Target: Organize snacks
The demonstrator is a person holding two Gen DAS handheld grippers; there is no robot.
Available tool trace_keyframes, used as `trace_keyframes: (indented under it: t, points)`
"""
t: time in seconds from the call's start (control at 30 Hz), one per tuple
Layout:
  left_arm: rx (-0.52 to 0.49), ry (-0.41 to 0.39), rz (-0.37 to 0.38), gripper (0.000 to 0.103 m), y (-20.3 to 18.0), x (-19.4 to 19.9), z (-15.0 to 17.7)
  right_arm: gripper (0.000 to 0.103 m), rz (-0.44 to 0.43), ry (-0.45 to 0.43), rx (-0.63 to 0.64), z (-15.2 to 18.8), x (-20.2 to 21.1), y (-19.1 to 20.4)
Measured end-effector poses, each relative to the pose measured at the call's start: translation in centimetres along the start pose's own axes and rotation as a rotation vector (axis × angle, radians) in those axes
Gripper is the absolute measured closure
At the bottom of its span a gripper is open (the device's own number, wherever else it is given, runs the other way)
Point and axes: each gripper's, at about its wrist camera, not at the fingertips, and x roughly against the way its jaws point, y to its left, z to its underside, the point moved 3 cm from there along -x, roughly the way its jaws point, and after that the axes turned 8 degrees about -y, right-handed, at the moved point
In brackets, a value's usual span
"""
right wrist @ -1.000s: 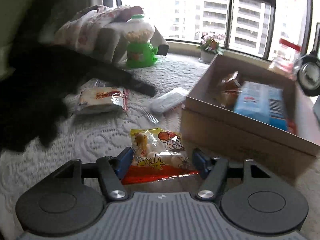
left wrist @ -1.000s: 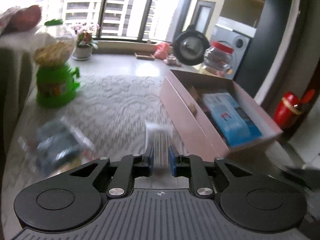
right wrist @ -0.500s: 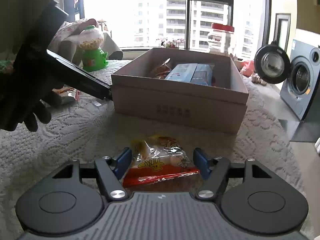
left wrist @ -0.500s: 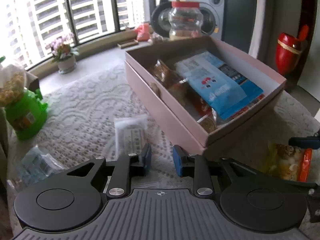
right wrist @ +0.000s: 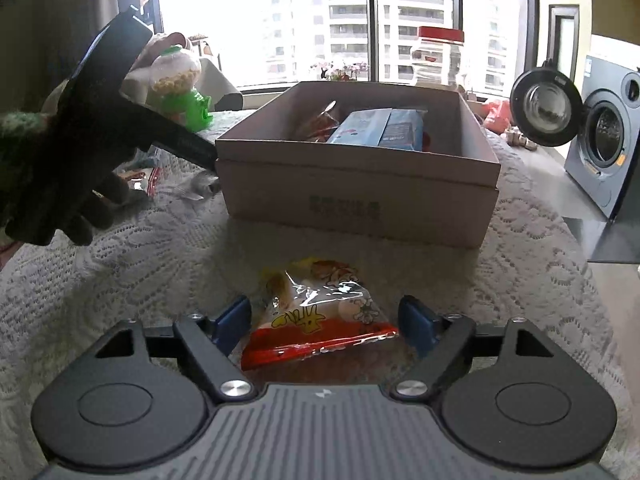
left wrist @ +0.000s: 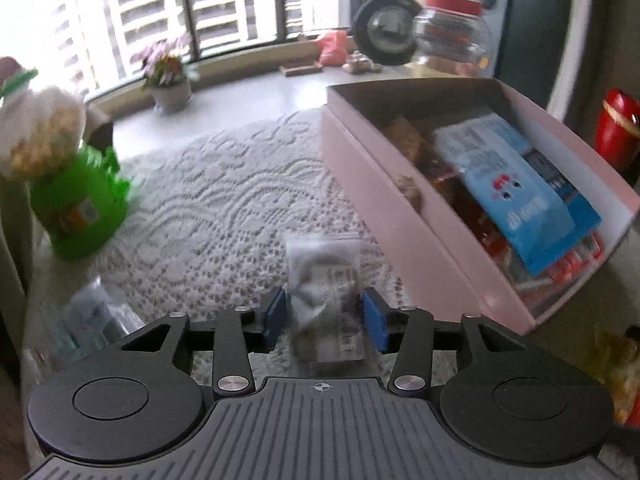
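My left gripper (left wrist: 325, 318) points down at a small clear snack packet (left wrist: 322, 268) that lies on the lace cloth. Its jaws are opening, and the packet's near end sits between the blue pads (left wrist: 276, 316). My right gripper (right wrist: 324, 322) is low over a yellow and red snack bag (right wrist: 316, 320); its jaws are opening too, with a gap on both sides of the bag. The open pink cardboard box (left wrist: 404, 216) (right wrist: 360, 196) stands beyond both and holds a blue packet (left wrist: 508, 184) with other snacks.
A gloved hand (right wrist: 60, 200) holds the left tool beside the box. A green candy dispenser (left wrist: 76, 196) stands at the left, with another clear packet (left wrist: 88, 320) near it. A red-lidded jar (left wrist: 452, 28), a flower pot (left wrist: 168, 80) and a washing machine (right wrist: 600, 132) stand behind.
The left jaws went from shut to spread around the clear packet as the gripper came over it. The right jaws widened around the yellow and red bag, which lies still.
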Motion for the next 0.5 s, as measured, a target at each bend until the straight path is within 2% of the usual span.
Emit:
trace_keyframes:
  t: [0.27,0.37,0.5]
  points:
    - [0.013,-0.008,-0.005,0.057,-0.5,0.9,0.8,0.013,-0.019,0.016,0.012,0.0,-0.3,0.1]
    - [0.071,-0.012,0.016,0.063,-0.2,2.3,1.5,0.01,-0.03,0.024,0.019,0.0,-0.4,0.1]
    - [0.15,-0.029,0.068,0.063,-0.4,5.8,3.7,0.006,-0.042,0.034,0.028,0.0,-0.6,0.2]
